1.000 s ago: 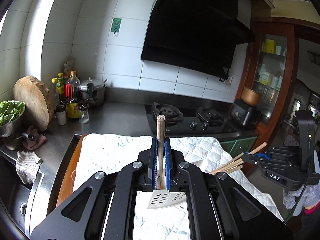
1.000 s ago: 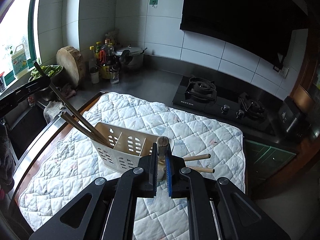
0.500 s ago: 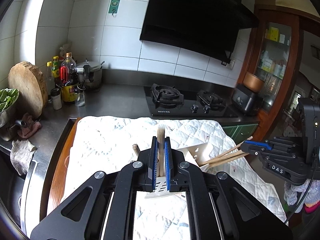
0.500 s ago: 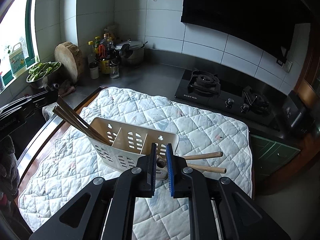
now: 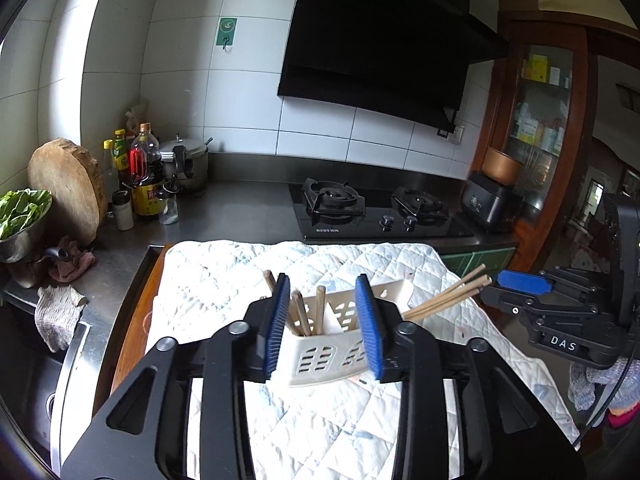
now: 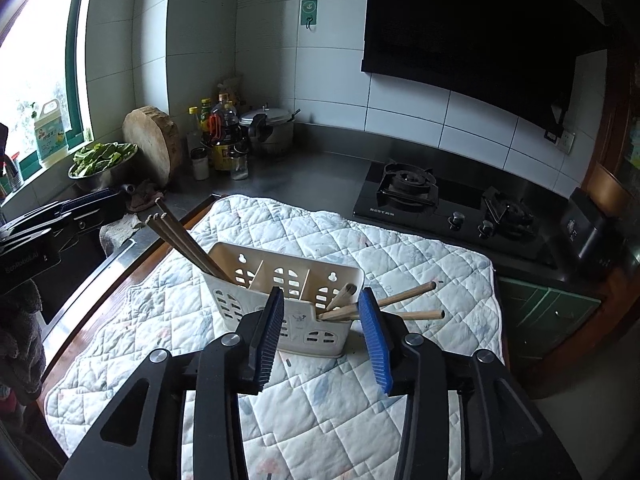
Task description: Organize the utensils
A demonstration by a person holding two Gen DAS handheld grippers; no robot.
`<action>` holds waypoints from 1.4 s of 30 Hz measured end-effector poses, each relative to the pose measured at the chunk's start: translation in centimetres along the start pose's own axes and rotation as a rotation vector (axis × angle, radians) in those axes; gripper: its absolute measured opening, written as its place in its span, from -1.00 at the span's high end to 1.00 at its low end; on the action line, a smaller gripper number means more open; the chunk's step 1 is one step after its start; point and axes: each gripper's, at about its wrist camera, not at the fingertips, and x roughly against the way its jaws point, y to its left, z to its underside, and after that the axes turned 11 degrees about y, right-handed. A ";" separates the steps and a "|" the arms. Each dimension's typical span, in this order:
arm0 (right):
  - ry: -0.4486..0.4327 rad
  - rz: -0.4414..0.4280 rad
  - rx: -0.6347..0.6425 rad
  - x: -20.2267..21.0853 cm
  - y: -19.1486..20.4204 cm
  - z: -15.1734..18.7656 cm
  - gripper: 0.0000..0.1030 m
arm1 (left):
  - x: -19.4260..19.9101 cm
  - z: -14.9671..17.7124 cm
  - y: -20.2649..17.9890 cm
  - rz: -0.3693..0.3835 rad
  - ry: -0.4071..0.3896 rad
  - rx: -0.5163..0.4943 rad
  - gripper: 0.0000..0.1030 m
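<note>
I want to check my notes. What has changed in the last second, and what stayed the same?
Both grippers let go. The left gripper was shut on a wooden-handled spatula; the right gripper was shut on another wooden handle. Both are now open, and the wooden handles stand in the end compartment of the white utensil holder. The chopsticks stayed at the opposite end.

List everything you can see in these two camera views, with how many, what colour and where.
utensil caddy: one, cream, on quilt centre
chopsticks: a bundle, brown, in caddy's end compartment
wooden-handled utensils: three, tan, in caddy's opposite end compartment
quilted cloth: one, white, over the counter
gas hob: one, black, two burners, behind quilt
range hood: one, black, on wall
chopping block: one, wood, leaning on wall
bowl of greens: one, steel, beside the block
pressure cooker: one, silver, back corner
left gripper: one, black and blue, open
right gripper: one, black and blue, open
</note>
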 end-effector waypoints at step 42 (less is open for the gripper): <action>-0.119 0.039 -0.172 5.6 4.1 17.3 -0.83 | 8.4 15.5 -1.4 -0.089 -0.031 0.019 -0.90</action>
